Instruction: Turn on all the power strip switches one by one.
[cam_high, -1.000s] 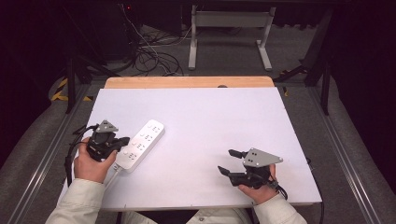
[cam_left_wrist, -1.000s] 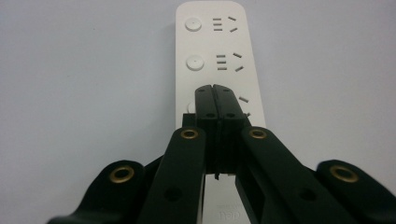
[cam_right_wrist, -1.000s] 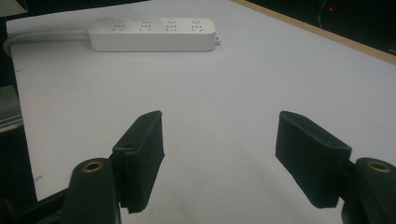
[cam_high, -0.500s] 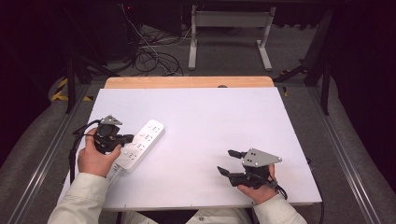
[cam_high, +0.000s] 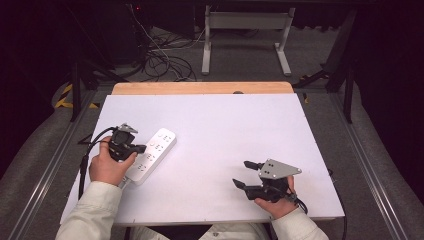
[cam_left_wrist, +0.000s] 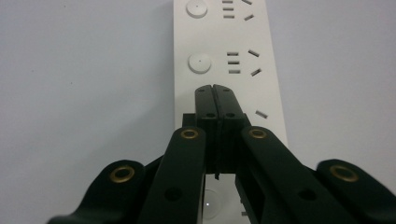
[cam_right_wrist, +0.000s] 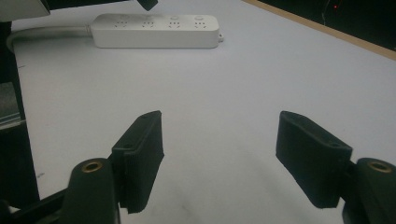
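Note:
A white power strip (cam_high: 152, 155) lies at an angle on the left side of the white table (cam_high: 235, 130). In the left gripper view the power strip (cam_left_wrist: 224, 42) shows round buttons and socket slots. My left gripper (cam_high: 141, 148) hovers over the near half of the strip, its jaws pressed together with nothing between them and their tips (cam_left_wrist: 215, 88) just short of a round button. My right gripper (cam_high: 240, 173) rests near the front right of the table, apart from the strip, jaws wide open and empty (cam_right_wrist: 219, 119). From there the strip (cam_right_wrist: 156, 30) lies far off.
The strip's white cord (cam_right_wrist: 46, 31) runs off toward the table's front left. A wooden strip (cam_high: 200, 88) edges the far side of the table. Beyond it, on the floor, are tangled cables (cam_high: 165, 62) and a metal stand (cam_high: 245, 45).
The left hand has moved its gripper a little forward and to the right, so the shut jaws now sit over the power strip. The right gripper has stayed put.

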